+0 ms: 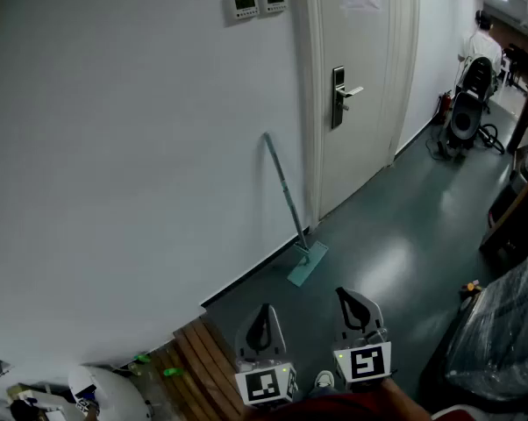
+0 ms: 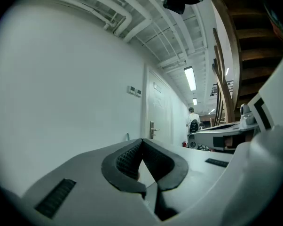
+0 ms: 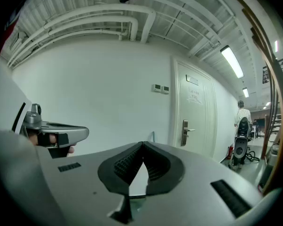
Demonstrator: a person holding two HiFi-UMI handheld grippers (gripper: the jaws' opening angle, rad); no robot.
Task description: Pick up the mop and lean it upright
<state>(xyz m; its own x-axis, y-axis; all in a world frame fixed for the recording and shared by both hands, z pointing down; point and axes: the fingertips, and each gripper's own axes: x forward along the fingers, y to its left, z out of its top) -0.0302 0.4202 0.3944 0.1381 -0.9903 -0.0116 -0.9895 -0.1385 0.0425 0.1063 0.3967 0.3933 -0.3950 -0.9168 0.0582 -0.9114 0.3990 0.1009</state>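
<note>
White corridor wall [image 1: 115, 147] props the pale-blue long-handled flat mop [image 1: 290, 209] beside the white door [image 1: 360, 130]; only the head view shows its head on the floor [image 1: 396, 226]. Jaws of the left gripper [image 2: 142, 141] and right gripper [image 3: 142, 144] meet, empty.

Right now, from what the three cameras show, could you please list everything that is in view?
wall: one, white, at left
door: one, white, with a metal handle
mop: one, blue-grey pole, pale blue-green head, leaning on the wall just left of the door
wall panels: two, white, high on the wall
wooden boards: several, brown, on the floor by the wall
person: one, white top, far down the corridor
left hand-held gripper: one, grey, jaws together, empty
right hand-held gripper: one, grey, jaws together, empty
</note>
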